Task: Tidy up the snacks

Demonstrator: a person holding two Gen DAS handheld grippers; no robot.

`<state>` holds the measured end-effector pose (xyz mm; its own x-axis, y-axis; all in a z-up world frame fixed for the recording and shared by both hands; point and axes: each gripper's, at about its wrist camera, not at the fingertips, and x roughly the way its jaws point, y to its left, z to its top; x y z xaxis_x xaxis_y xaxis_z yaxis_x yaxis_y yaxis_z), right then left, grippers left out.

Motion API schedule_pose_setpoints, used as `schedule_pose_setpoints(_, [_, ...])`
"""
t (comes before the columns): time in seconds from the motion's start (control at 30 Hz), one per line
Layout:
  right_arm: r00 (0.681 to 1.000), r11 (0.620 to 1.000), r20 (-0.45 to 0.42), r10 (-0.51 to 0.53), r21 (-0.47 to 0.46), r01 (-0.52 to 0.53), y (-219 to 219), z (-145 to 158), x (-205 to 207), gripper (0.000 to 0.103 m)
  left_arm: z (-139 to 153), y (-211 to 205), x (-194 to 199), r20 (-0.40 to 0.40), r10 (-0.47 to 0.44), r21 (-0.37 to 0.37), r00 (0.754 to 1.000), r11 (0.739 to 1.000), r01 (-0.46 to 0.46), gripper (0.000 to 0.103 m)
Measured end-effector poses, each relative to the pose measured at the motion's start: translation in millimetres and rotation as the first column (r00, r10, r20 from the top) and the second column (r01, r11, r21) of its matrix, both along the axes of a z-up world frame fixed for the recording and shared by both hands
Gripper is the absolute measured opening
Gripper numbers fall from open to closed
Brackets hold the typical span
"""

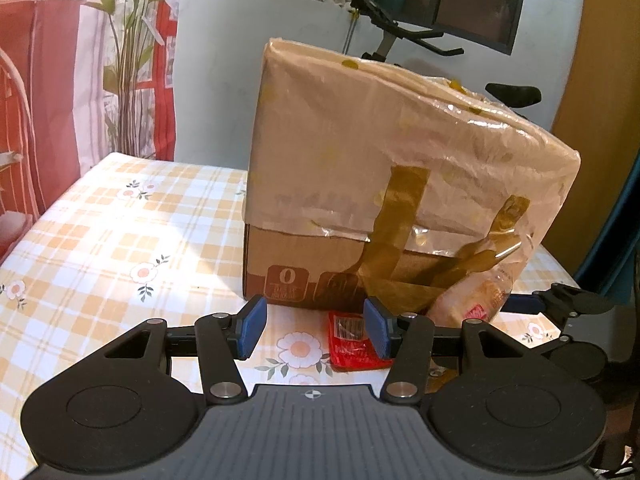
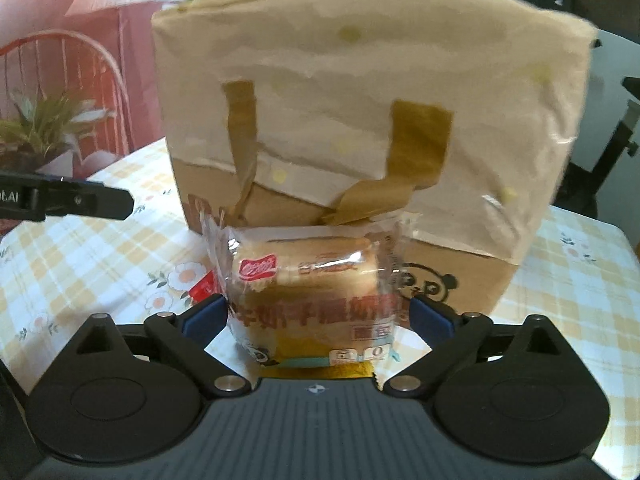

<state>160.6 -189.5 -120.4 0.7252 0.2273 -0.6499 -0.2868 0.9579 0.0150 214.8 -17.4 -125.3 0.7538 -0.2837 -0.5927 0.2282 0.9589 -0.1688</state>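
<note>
Bread packet [image 2: 312, 300], clear-wrapped, sits clamped between the right gripper [image 2: 316, 312] jaws, just in front of the cardboard box [image 2: 360, 120] at 12 o'clock on the checked tabletop [image 2: 80, 260]. Left gripper [image 1: 316, 328] jaws gape wide, holding nothing; a red sachet [image 1: 350, 344] lies at their 1 o'clock

The left gripper [image 1: 316, 330], jaws apart, hovers over a red packet [image 1: 352, 344] before the bag-covered box [image 1: 380, 184].

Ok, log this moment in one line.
left gripper: open, empty | right gripper: shut on bread pack | red packet: on table | box: ahead
</note>
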Motion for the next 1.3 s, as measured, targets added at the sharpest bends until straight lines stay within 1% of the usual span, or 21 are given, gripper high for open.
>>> schedule_pose_setpoints(0.07, [1.0,1.0,0.001,0.006,-0.012,-0.006,3.6,-2.3,1.2,0.099,-1.3,-0.1,0.3,-0.008,0.001,-0.001,1.0,1.0,-0.001,0.056])
schedule_pose_setpoints(0.1, [1.0,1.0,0.006,0.011,-0.01,-0.011,3.9,-2.7,1.0,0.097,-1.7,0.5,0.8,-0.011,0.001,0.0,1.0,1.0,-0.001,0.056])
schedule_pose_setpoints(0.17, [1.0,1.0,0.019,0.008,-0.002,-0.008,2.4,-1.8,0.1,0.085,-2.8,0.2,1.5,-0.016,0.003,0.001,1.0,1.0,-0.003,0.056])
schedule_pose_setpoints(0.2, [1.0,1.0,0.023,0.005,0.007,-0.005,0.9,-0.2,-0.8,0.077,-3.6,0.1,2.2,-0.021,0.003,0.001,1.0,1.0,-0.003,0.056])
schedule_pose_setpoints(0.23, [1.0,1.0,0.018,0.008,0.018,-0.009,-0.2,0.9,-1.5,0.075,-4.4,-0.3,3.1,-0.026,0.003,0.001,1.0,1.0,-0.002,0.056])
schedule_pose_setpoints(0.33, [1.0,1.0,0.021,-0.017,0.002,0.017,-0.9,7.0,-7.7,0.074,-7.4,-3.4,6.3,-0.042,-0.008,0.002,0.999,1.0,0.008,0.056])
schedule_pose_setpoints(0.47, [0.999,0.999,0.038,-0.037,0.026,0.036,-8.3,17.0,-23.9,0.074,-13.2,-12.3,13.7,-0.07,-0.039,0.011,0.997,0.999,0.04,0.056])
schedule_pose_setpoints(0.57, [0.997,0.998,0.046,-0.056,0.003,0.056,-13.2,21.3,-32.8,0.074,-20.5,-21.9,22.6,-0.093,-0.069,0.03,0.993,0.997,0.072,0.056])
schedule_pose_setpoints(0.67, [0.994,0.995,0.034,-0.102,-0.019,0.103,-19.5,20.0,-33.0,0.074,-28.0,-31.2,33.5,-0.114,-0.09,0.045,0.989,0.994,0.096,0.056])
schedule_pose_setpoints(0.8, [0.987,0.987,0.014,-0.161,-0.001,0.161,-32.6,15.9,-31.5,0.074,-38.9,-38.3,47.0,-0.135,-0.08,0.059,0.988,0.994,0.089,0.056])
schedule_pose_setpoints(0.93, [0.985,0.985,0.02,-0.17,0.002,0.17,-35.8,15.8,-33.2,0.074,-49.5,-43.9,55.6,-0.152,-0.077,0.08,0.985,0.993,0.09,0.056])
schedule_pose_setpoints(1.1, [0.985,0.985,0.02,-0.17,0.012,0.169,-36.7,13.6,-32.6,0.074,-57.0,-56.7,55.0,-0.142,-0.108,0.103,0.984,0.987,0.123,0.056])
schedule_pose_setpoints(1.2, [0.985,0.986,0.019,-0.169,0.018,0.169,-38.6,13.4,-32.8,0.074,-59.7,-63.1,56.4,-0.128,-0.117,0.124,0.985,0.983,0.132,0.061])
schedule_pose_setpoints(1.3, [0.986,0.986,0.017,-0.169,0.02,0.168,-39.0,12.9,-32.2,0.074,-62.1,-64.7,54.6,-0.117,-0.123,0.134,0.985,0.981,0.139,0.062])
